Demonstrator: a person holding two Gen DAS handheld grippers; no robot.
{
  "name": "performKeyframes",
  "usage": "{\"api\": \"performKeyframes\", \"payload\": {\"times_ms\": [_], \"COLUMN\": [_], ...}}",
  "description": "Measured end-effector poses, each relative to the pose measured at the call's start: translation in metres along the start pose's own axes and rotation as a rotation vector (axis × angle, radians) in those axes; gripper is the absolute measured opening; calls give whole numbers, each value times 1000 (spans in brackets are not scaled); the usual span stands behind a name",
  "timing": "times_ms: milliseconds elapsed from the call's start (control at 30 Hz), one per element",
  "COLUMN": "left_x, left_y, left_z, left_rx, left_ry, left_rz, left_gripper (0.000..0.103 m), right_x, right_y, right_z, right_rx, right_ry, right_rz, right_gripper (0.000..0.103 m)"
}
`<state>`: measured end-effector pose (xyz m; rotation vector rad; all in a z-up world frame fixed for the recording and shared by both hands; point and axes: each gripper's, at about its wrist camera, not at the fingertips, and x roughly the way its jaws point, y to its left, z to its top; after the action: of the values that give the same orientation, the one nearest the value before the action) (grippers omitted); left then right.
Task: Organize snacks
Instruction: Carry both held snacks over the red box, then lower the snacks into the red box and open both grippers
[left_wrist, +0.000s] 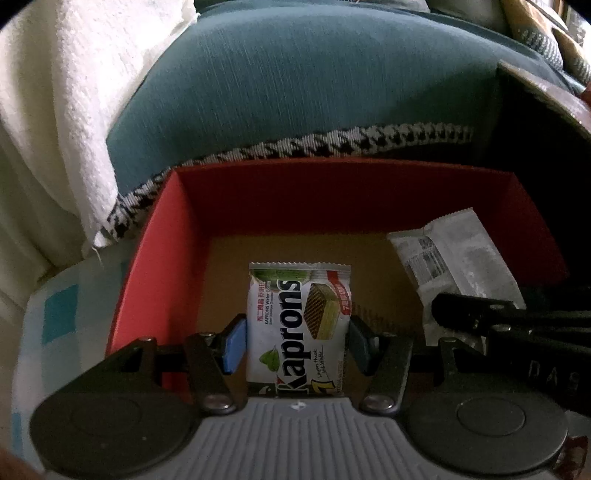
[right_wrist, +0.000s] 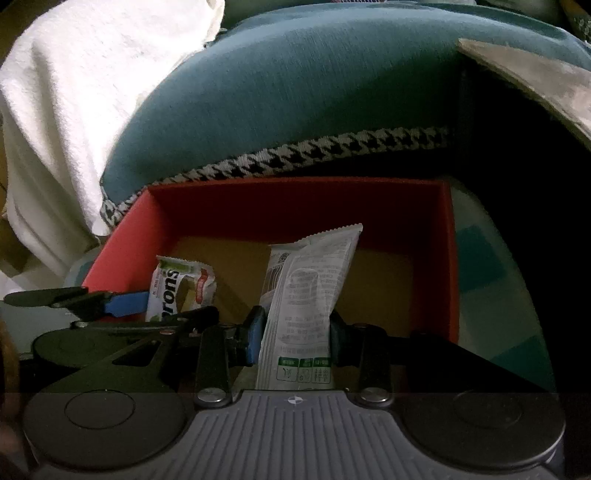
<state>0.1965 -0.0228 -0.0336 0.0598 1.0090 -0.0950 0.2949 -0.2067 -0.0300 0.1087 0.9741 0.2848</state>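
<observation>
A red box (left_wrist: 147, 266) stands on a bench (left_wrist: 51, 332) with a pale blue-checked cover, against a teal cushion (left_wrist: 295, 92).

Left gripper (left_wrist: 297, 338) tilted down, clamping packet; right gripper (right_wrist: 295, 334) alongside, likewise tilted, clamping packet.

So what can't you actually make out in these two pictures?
- Kaprons wafer packet, left wrist view: bottom end hidden behind the left gripper body.
- White packet, right wrist view: only its printed back shows, text too small to read.
- Red box: near wall hidden by both grippers, including the right gripper.
</observation>
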Motion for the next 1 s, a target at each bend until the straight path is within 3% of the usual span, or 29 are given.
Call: {"api": "performKeyframes", "payload": {"times_ms": [567, 1000], "left_x": [17, -2], "left_y": [-7, -2], "left_z": [8, 10], "left_rx": [6, 3], "left_ry": [35, 5], "left_rz": [7, 6], "left_gripper": [51, 52], "right_x": [9, -2], "right_y": [-2, -3], "right_z": [-6, -11], "right_rx": [6, 33], "right_ry": [24, 7], "right_rz": [-7, -18], "right_gripper": [47, 63]}}
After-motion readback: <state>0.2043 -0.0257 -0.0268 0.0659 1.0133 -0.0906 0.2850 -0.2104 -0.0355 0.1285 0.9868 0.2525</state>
